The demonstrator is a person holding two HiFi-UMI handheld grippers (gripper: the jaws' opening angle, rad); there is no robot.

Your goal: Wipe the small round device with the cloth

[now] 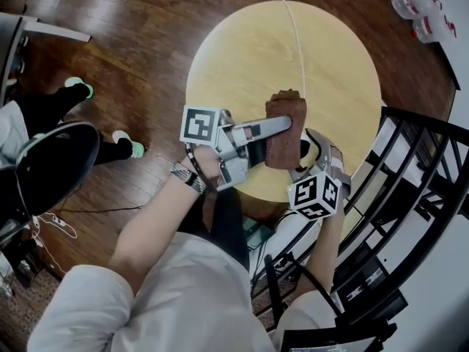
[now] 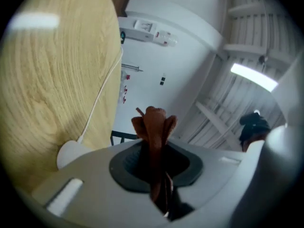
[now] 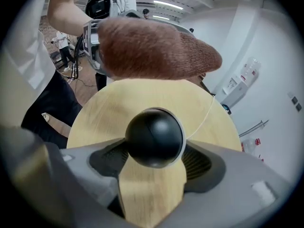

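Note:
A small round device (image 3: 154,137), black-faced with a white rim, sits between the jaws of my right gripper (image 3: 153,148), which is shut on it above the table's near edge. A thin white cable (image 1: 299,50) runs from it across the table. My left gripper (image 1: 282,127) is shut on a brown cloth (image 1: 285,130), which lies over the device (image 1: 308,149) and hides most of it in the head view. In the left gripper view the cloth (image 2: 154,137) stands pinched in the jaws of my left gripper (image 2: 159,177), with the device's white body (image 2: 70,154) at lower left.
Everything happens over a round light-wood table (image 1: 242,57) on a dark wooden floor. A black metal frame (image 1: 421,167) stands close on the right, and plastic bottles (image 1: 418,7) sit at the far right. A seated person's feet (image 1: 80,88) and a black chair (image 1: 51,160) are at left.

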